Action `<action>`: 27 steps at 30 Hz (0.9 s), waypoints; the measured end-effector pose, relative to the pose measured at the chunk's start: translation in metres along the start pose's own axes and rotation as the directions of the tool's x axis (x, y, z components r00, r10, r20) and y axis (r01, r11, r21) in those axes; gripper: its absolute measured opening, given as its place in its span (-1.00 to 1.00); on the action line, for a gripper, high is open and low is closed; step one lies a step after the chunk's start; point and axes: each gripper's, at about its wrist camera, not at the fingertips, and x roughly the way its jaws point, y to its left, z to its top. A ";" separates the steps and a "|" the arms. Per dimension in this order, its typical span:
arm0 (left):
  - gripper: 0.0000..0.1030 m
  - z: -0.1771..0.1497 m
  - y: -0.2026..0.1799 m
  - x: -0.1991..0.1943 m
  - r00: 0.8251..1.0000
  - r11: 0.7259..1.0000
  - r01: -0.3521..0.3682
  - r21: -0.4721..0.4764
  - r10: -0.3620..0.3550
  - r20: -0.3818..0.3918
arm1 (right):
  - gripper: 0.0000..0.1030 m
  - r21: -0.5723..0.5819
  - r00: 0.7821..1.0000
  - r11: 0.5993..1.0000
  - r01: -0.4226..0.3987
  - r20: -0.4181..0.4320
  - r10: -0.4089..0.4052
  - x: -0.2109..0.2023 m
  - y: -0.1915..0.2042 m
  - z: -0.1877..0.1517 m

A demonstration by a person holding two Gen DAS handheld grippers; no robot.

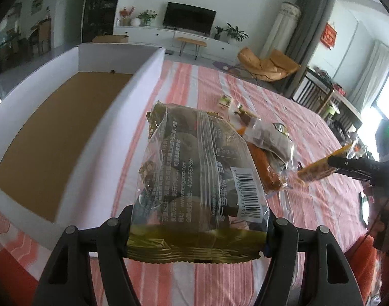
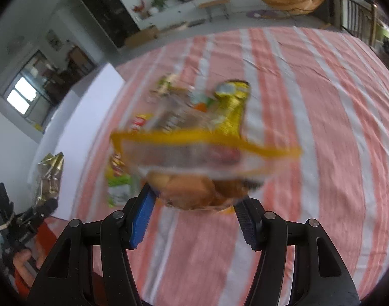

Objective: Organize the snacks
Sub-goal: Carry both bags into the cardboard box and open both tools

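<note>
Above the striped table, left gripper (image 1: 197, 232) pinches a gold-edged snack bag (image 1: 194, 176) beside the white box (image 1: 133, 97); right gripper (image 2: 194, 209) pinches a yellow-edged snack packet (image 2: 199, 168); slippery film could slide free

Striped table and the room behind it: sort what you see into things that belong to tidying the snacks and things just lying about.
Part of the job:
- gold-edged snack bag in the left claw
- yellow-edged snack bag in the right claw
- loose snacks on the striped cloth
- white box, brown floor bare

Just lying about:
- television
- potted plants
- orange lounge chair
</note>
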 end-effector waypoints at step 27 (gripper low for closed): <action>0.99 0.051 0.192 -0.060 0.925 0.900 -0.359 -0.246 0.379 0.039 | 0.43 -0.319 0.893 0.838 -0.442 -0.250 0.375 0.117 0.366 0.055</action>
